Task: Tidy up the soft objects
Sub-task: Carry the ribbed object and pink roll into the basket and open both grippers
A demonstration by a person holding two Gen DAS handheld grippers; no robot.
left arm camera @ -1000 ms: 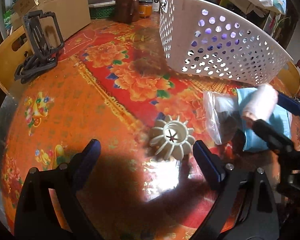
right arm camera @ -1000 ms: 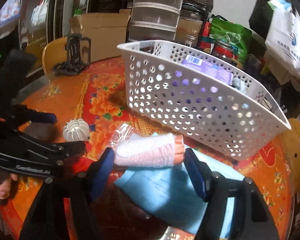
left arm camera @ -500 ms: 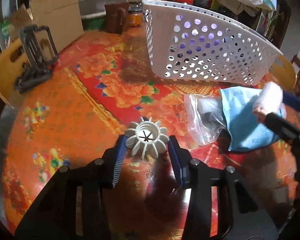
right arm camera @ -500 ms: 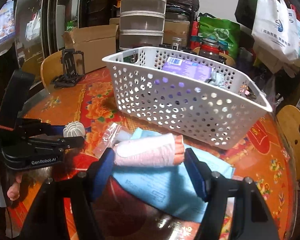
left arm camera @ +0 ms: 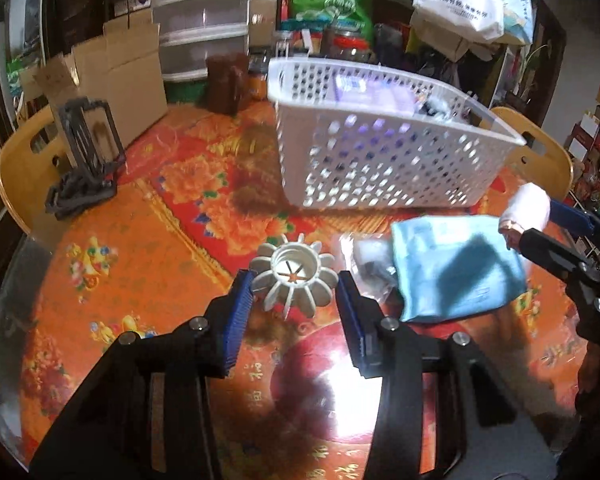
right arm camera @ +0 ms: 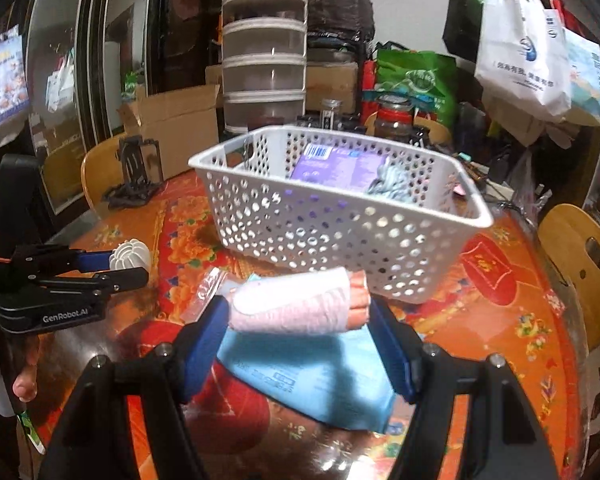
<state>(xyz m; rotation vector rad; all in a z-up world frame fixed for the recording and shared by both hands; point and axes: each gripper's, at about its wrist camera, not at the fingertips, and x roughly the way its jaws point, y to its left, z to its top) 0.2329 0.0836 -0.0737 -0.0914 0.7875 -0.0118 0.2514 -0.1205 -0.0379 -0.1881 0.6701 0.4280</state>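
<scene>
2 handheld grippers, each with black plastic arms and ribbed blue pads, work over a round table [left arm camera: 112, 248] covered in glossy orange and red oilcloth printed with flowers.

The left gripper [left arm camera: 294, 294] is clenched on a cream plastic ball [left arm camera: 294, 280], a hollow, ribbed sphere with about 12 fin-like ridges fanning out from a round opening. Its blue pads press the ball's 2 sides. In the right wrist view the same ball [right arm camera: 131, 255] appears at the left, held clear of the tabletop.

The right gripper [right arm camera: 298, 320] grasps a rolled pale pink sock [right arm camera: 292, 306], soft and finely knitted, shaped like a short cylinder with a darker salmon-striped cuff at its right end. The pads press on both ends of the roll.

Below the sock, a flat light blue packet [right arm camera: 312, 380] with small printed text lies on the table. Just beside it, toward the ball, lies a crinkled clear plastic bag [left arm camera: 366, 264] with something dark inside.

Behind these stands a white plastic basket [right arm camera: 340, 236], rectangular with rounded corners, its walls perforated with rows of round holes. Inside it lie a purple packet [right arm camera: 336, 168] and a grey-blue bundle of fabric [right arm camera: 392, 184].

A person's hand [right arm camera: 4, 376] grips the left tool's handle at the frame edge.
</scene>
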